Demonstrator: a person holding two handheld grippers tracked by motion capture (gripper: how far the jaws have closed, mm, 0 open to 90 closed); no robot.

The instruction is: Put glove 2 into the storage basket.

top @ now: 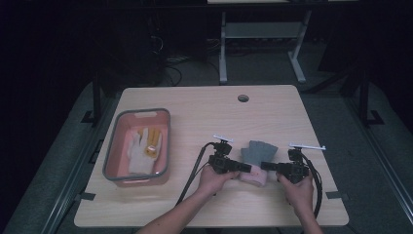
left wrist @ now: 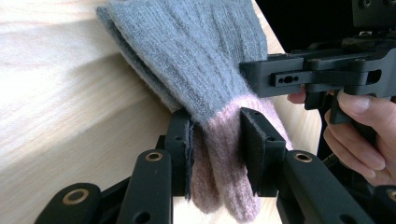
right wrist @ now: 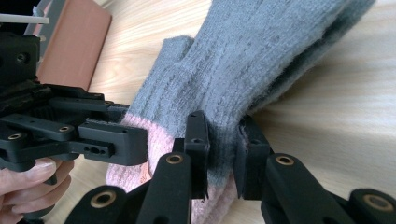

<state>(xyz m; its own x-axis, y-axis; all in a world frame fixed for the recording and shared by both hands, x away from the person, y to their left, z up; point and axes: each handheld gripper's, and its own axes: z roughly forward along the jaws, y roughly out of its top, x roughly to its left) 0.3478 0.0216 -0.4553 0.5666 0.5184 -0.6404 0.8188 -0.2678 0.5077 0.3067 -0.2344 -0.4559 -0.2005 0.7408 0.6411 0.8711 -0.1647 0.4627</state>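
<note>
1. The left tongs (top: 245, 168) were clamped on the pink cuff end of a grey knit glove (top: 258, 152), and in the left gripper view the two pads pinched the wool (left wrist: 219, 140) where grey turned to pink.
2. The right tongs (top: 266, 166) gripped the same glove from the opposite side; in the right gripper view its pads squeezed the grey knit (right wrist: 224, 135) just above the pink cuff, with almost no gap left between them.
3. The two tongs pointed at each other, tips close together, with the cuff bunched between them.
4. The grey finger part of the glove lay on the desk (top: 204, 107) beyond both tongs, fanned away from the person's hands.
5. A pink bin (top: 138, 146) with a grey rim stood on the desk well off to the outer side of the left tongs.
6. Inside it lay a white and yellow work glove (top: 144, 148).
</note>
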